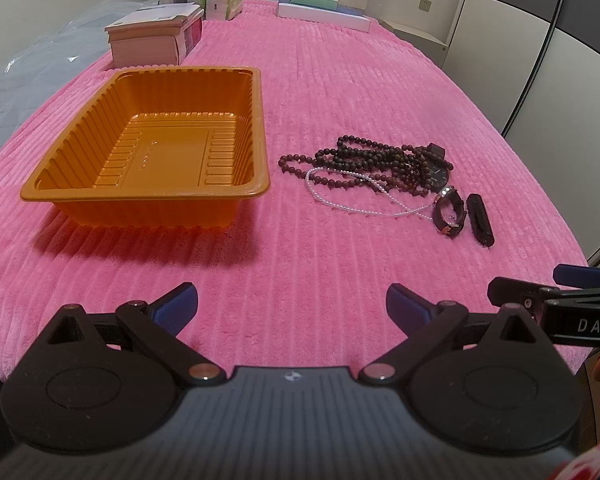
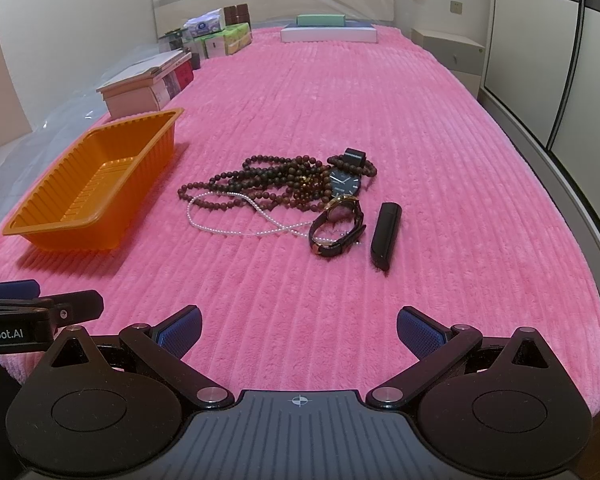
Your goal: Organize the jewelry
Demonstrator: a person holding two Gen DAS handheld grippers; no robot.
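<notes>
A: Any writing you can read?

B: Little. In the left wrist view the right gripper [image 1: 572, 284] shows white letters "DAS" on its side. In the right wrist view the left gripper [image 2: 40, 300] reads "nRobot.AI", with the start cut off at the frame edge. The boxes at the far end of the bed carry print too small to read.

A: Where is the jewelry?

B: On the pink ribbed blanket [image 2: 380, 120] that covers the bed. A tangle of dark wooden beads [image 2: 276, 180] lies with a thin white pearl strand [image 2: 236, 232] looping out of it. A dark-faced watch [image 2: 343, 185] lies against the beads, a gold-cased watch with a dark strap [image 2: 337, 226] is just beside it, and a black oblong case [image 2: 385, 236] lies to the right.

A: And the tray?

B: The orange plastic tray [image 1: 148, 196] stands left of the pile, apart from it, with nothing inside.

A: The fingers?

B: Both pairs are spread wide, holding nothing, low over the near edge of the blanket. A pink box [image 2: 140, 92] stands behind the tray.
</notes>
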